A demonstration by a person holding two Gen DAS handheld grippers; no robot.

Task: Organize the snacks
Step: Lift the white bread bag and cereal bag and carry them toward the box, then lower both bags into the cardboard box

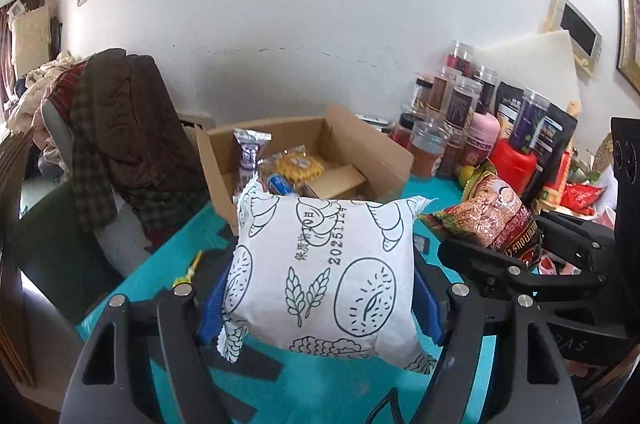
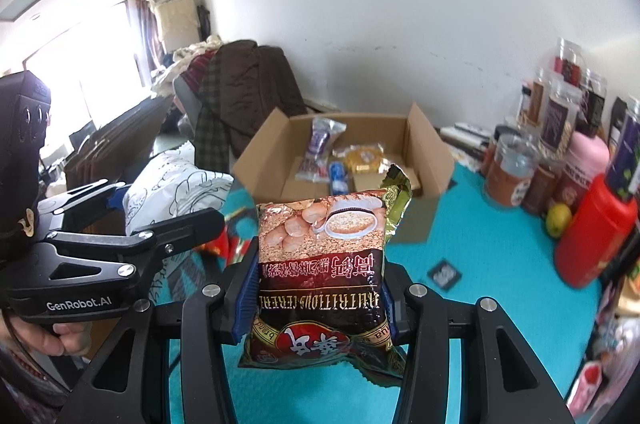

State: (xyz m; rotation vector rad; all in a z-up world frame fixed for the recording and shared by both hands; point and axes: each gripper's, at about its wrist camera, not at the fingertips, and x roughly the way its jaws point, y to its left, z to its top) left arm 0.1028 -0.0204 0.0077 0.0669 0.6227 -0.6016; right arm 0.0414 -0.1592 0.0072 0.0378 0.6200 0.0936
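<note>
Gripped white bread packet [image 1: 320, 276], cardboard box [image 1: 384, 147] beyond, perhaps four snacks [image 1: 294, 165] inside.

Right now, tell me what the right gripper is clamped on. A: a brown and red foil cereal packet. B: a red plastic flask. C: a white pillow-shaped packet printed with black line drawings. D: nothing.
A: the right gripper has its blue pads pressed on both sides of the brown and red foil cereal packet, held above the teal tabletop.

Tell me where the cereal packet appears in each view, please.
Left wrist view: cereal packet at right of centre, held beside the white bread bag.
Right wrist view: cereal packet at centre, between the blue pads.
Shared landmark: open cardboard box behind it.
</note>
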